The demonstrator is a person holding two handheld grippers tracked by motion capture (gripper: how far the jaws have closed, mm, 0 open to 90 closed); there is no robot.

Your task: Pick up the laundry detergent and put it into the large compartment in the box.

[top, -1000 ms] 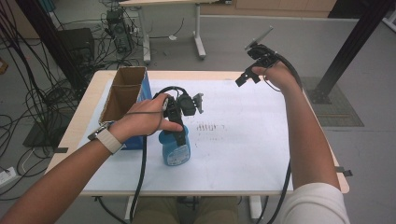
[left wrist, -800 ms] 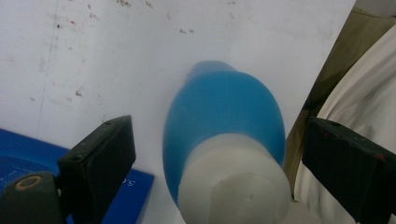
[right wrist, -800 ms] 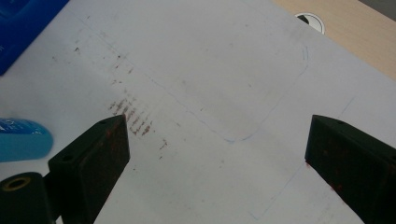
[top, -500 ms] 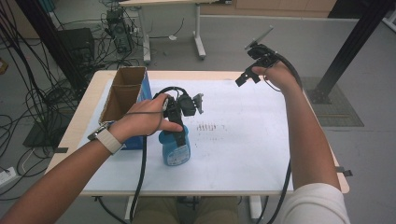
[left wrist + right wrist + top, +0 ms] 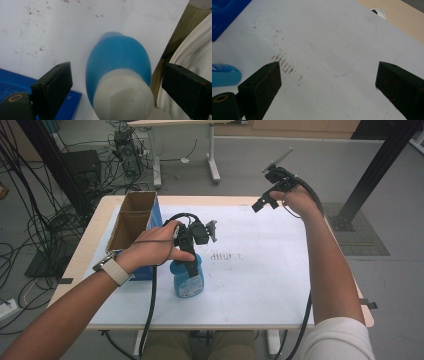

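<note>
Nothing is seen to have moved since the earlier frames; the left tool (image 5: 192, 251) is held above the blue bottle (image 5: 188, 279) standing on the worktop (image 5: 260, 285), jaws apart astride its white cap (image 5: 124, 96); it should be lowered squarely before closing; the right tool (image 5: 267, 195), jaws apart, is held aloft.

My wooden table (image 5: 100, 225), white sheet (image 5: 260, 265) covering its top, blue bottle (image 5: 188, 277) lying there, open cardboard box (image 5: 131, 220) at left
</note>
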